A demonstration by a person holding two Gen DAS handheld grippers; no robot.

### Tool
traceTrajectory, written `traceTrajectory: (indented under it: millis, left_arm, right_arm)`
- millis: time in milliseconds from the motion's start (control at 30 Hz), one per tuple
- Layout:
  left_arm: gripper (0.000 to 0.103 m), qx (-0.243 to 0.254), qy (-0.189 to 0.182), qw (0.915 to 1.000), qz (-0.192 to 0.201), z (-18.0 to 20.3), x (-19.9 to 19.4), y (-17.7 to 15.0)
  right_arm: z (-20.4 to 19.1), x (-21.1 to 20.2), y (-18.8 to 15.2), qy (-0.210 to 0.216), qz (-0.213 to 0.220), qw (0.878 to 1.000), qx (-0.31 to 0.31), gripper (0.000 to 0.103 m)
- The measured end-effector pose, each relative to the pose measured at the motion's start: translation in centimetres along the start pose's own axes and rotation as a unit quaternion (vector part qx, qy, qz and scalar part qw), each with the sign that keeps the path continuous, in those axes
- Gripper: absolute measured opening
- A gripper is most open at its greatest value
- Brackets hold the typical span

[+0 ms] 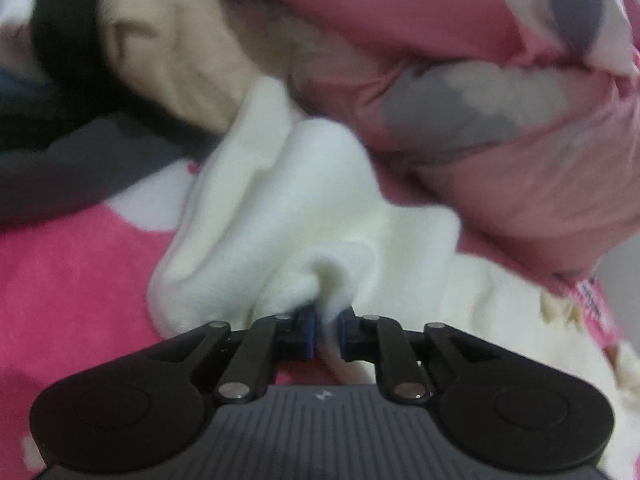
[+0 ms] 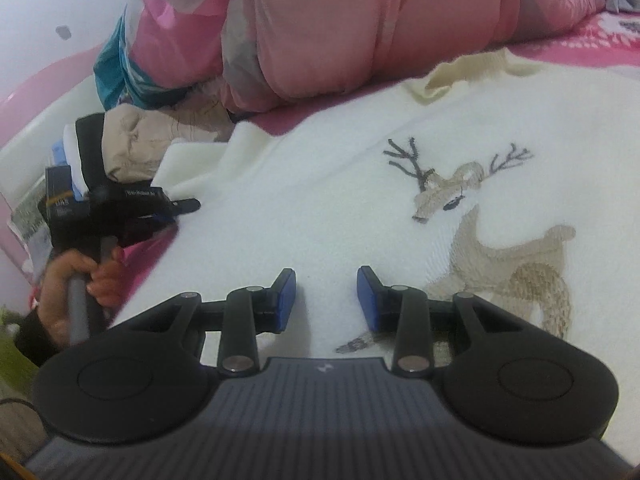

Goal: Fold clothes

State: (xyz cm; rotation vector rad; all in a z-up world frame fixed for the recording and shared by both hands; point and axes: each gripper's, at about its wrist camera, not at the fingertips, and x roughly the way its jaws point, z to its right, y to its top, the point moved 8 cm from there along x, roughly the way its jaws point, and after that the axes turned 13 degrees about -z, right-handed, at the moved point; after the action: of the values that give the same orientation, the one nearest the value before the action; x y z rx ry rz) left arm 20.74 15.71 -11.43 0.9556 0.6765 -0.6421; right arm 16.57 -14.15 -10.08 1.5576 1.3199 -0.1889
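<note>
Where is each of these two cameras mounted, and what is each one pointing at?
Left wrist: sits on the left gripper, looking along its fingers, shut on a fold of the white sweater; no hand shows.
Right wrist: sits on the open right gripper, looking across the sweater's deer embroidery; the person's hand shows.
Shared: the sweater, the pink quilt and the left gripper.

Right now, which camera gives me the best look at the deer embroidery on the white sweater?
The right wrist view: the deer embroidery lies in full sight on the white sweater, antlers to legs, just beyond the open right hand-held gripper. The left wrist view shows only bunched plain fabric pinched in the left hand-held gripper, no deer.
</note>
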Motion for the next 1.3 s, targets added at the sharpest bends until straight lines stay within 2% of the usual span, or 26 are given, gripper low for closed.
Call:
traceTrajectory:
  millis: [67, 133, 167, 300, 367, 467, 533, 600, 700, 800, 900, 967, 1033, 1100, 1167, 1233, 1300]
  left_arm:
    - [0.030, 0.015, 0.005, 0.9999, -0.007, 0.4, -0.2, -0.2]
    - [0.042, 0.029, 0.010, 0.9994, -0.014, 0.8, -0.4, -0.4]
    - [0.054, 0.033, 0.013, 0.9992, -0.019, 0.9, -1.0, -0.6]
    - [0.060, 0.073, 0.037, 0.9962, -0.028, 2.0, -4.5, -2.0]
    - [0.061, 0.102, 0.048, 0.9933, -0.027, 2.4, -6.7, -2.8]
    - [0.061, 0.159, 0.037, 0.9855, -0.045, 3.3, -9.5, -5.1]
    - [0.061, 0.207, 0.024, 0.9759, -0.064, 4.5, -10.7, -7.9]
    - [0.061, 0.251, 0.012, 0.9647, -0.080, 5.6, -11.4, -10.9]
    - [0.057, 0.294, -0.005, 0.9504, -0.102, 6.4, -11.8, -15.4]
    - [0.057, 0.330, -0.001, 0.9389, -0.098, 5.8, -12.5, -18.7]
    - [0.057, 0.329, -0.004, 0.9392, -0.096, 4.7, -13.5, -20.5]
    - [0.057, 0.314, -0.010, 0.9447, -0.093, 4.2, -14.2, -20.4]
    - [0.057, 0.305, -0.012, 0.9486, -0.084, 4.0, -15.1, -20.2]
    - [0.057, 0.314, -0.020, 0.9467, -0.067, 4.9, -16.2, -20.3]
    - [0.057, 0.332, -0.036, 0.9404, -0.065, 6.3, -16.6, -20.8]
    - [0.057, 0.357, -0.049, 0.9296, -0.077, 7.7, -16.4, -22.0]
    - [0.057, 0.385, -0.044, 0.9173, -0.092, 8.4, -15.9, -23.8]
  right_arm:
    - [0.1, 0.0, 0.0, 0.004, 0.000, 1.000, 0.003, 0.033]
    - [-0.4, -0.2, -0.1, 0.001, -0.001, 1.000, -0.006, 0.033]
    - [-1.0, -0.4, -0.3, -0.003, -0.004, 1.000, -0.018, 0.033]
    - [-3.4, -1.4, -1.0, -0.020, -0.013, 0.998, -0.064, 0.034]
    - [-4.6, -1.8, -1.4, -0.029, -0.018, 0.996, -0.087, 0.034]
    - [-6.4, -2.6, -1.9, -0.042, -0.024, 0.991, -0.121, 0.034]
    - [-7.6, -3.1, -2.3, -0.050, -0.029, 0.988, -0.144, 0.033]
    - [-7.7, -3.4, -4.2, -0.064, -0.053, 0.983, -0.167, 0.033]
    - [-6.1, -5.7, -7.9, -0.103, -0.071, 0.972, -0.199, 0.033]
    - [-3.0, -11.4, -11.7, -0.131, -0.065, 0.973, -0.180, 0.034]
    - [0.8, -17.6, -15.1, -0.164, -0.059, 0.976, -0.132, 0.034]
    - [3.2, -21.5, -16.9, -0.205, -0.061, 0.973, -0.087, 0.034]
    - [3.9, -24.0, -17.2, -0.239, -0.047, 0.967, -0.073, 0.034]
    - [3.7, -25.5, -16.7, -0.259, -0.023, 0.963, -0.073, 0.034]
    - [2.1, -24.6, -16.0, -0.228, -0.005, 0.969, -0.089, 0.034]
    - [0.4, -22.3, -16.0, -0.191, -0.016, 0.974, -0.118, 0.033]
    - [-0.4, -20.5, -17.3, -0.198, -0.048, 0.966, -0.162, 0.032]
